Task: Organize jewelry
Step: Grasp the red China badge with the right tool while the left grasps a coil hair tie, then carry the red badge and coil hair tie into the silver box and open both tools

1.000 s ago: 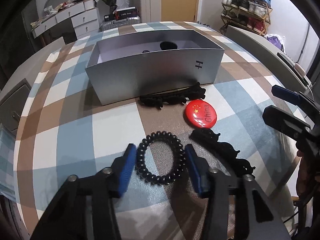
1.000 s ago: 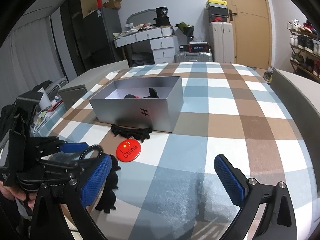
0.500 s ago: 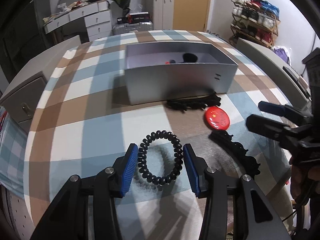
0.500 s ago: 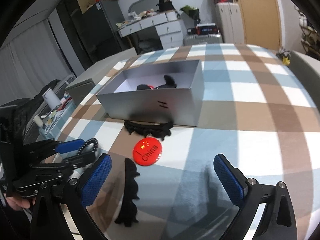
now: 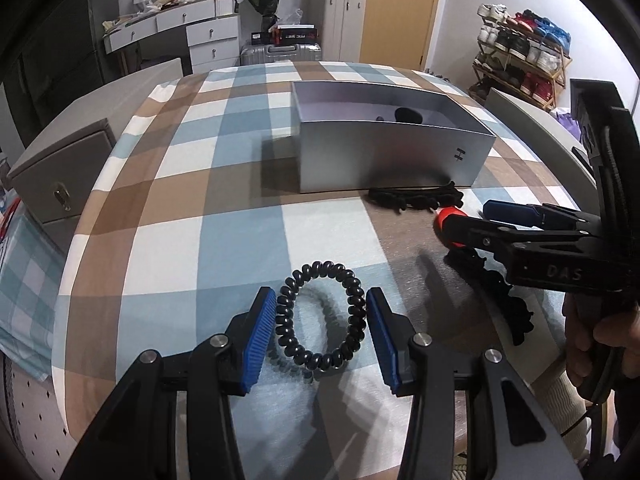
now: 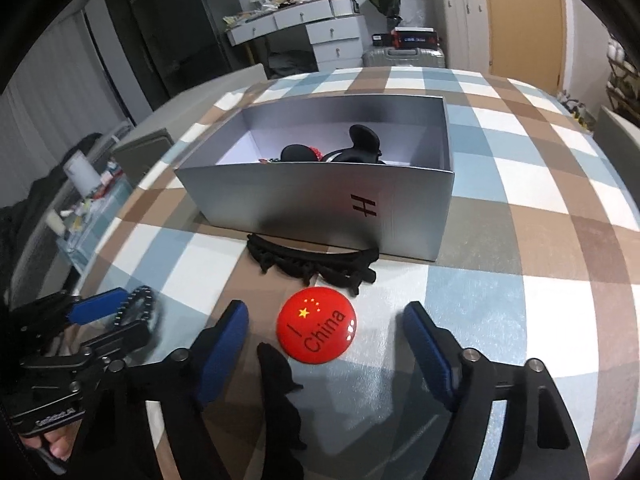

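The left gripper (image 5: 321,327) clamps a black spiral coil bracelet (image 5: 321,315) between its 2 blue pads, above the checked tablecloth (image 5: 224,240). The right gripper (image 6: 325,354) is closing, pads not yet touching the round red "I China" badge (image 6: 316,330) between them, near the silver box (image 6: 320,196).

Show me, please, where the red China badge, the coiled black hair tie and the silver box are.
red China badge (image 6: 316,331): right wrist view, badge face centre.
coiled black hair tie (image 5: 357,295): left wrist view, right side of coil.
silver box (image 6: 304,204): right wrist view, front wall.
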Demonstrator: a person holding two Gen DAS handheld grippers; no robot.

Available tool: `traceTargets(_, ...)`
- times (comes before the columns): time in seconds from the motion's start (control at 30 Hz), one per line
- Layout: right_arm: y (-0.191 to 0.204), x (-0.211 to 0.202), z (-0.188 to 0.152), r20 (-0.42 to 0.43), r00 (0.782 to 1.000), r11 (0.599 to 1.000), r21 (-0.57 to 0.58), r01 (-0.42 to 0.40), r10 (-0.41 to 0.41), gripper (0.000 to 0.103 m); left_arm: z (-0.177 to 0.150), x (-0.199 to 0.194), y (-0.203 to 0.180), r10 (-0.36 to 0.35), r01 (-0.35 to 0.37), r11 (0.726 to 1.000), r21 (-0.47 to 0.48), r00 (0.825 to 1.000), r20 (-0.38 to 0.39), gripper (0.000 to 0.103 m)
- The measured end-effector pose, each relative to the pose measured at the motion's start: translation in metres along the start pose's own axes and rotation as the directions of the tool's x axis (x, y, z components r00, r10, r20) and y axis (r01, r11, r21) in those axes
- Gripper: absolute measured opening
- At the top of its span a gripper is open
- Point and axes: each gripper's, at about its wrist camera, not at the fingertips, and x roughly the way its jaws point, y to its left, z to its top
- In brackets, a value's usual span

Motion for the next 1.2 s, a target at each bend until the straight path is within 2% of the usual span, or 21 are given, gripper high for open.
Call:
traceTargets(0.07, 0.007, 0.002, 0.001, -0.020, 0.998, 0.998, -0.026, 0.065, -0.065, 0.070, 0.001, 0.000, 0.004, 0.003, -0.003, 1.000, -0.006, 1.000, -0.002, 0.041)
traceTargets(0.2, 0.017, 0.007, 0.001, -0.035, 0.990, 0.987, -0.079, 0.137, -0.140, 0.066, 0.000, -0.004, 0.012, 0.003, -0.002, 1.000, -0.024, 1.000, 0.013, 0.041)
traceTargets(0.33, 0.026, 0.010, 0.002, -0.030, 0.985, 0.979, -0.118, 0.165, -0.170, 0.048, -0.002, -0.003, 0.017, 0.001, 0.000, 0.999, -0.035, 1.000, 0.013, 0.041)
traceTargets(0.4, 0.030, 0.010, 0.002, -0.035, 0.985, 0.979, -0.125, 0.162, -0.168, 0.043, -0.003, -0.003, 0.019, -0.002, 0.003, 0.999, -0.046, 1.000, 0.009, 0.041)
traceTargets(0.63, 0.029, 0.007, -0.003, -0.017, 0.988, 0.981, -0.119, 0.153, -0.156, 0.042, -0.002, -0.007, 0.021, -0.019, 0.021, 0.998, -0.057, 1.000, 0.020, 0.041)
traceTargets(0.93, 0.010, -0.012, -0.004, 0.045, 0.998, 0.998, -0.035, 0.047, -0.046, 0.042, 0.006, -0.008, 0.017, -0.019, 0.020, 0.999, -0.046, 0.999, 0.026, 0.041)
traceTargets(1.2, -0.003, -0.022, -0.006, 0.104, 0.995, 1.000, -0.004, 0.013, -0.013, 0.042, 0.021, -0.010, 0.004, -0.016, 0.017, 1.000, -0.014, 0.999, 0.045, 0.041)
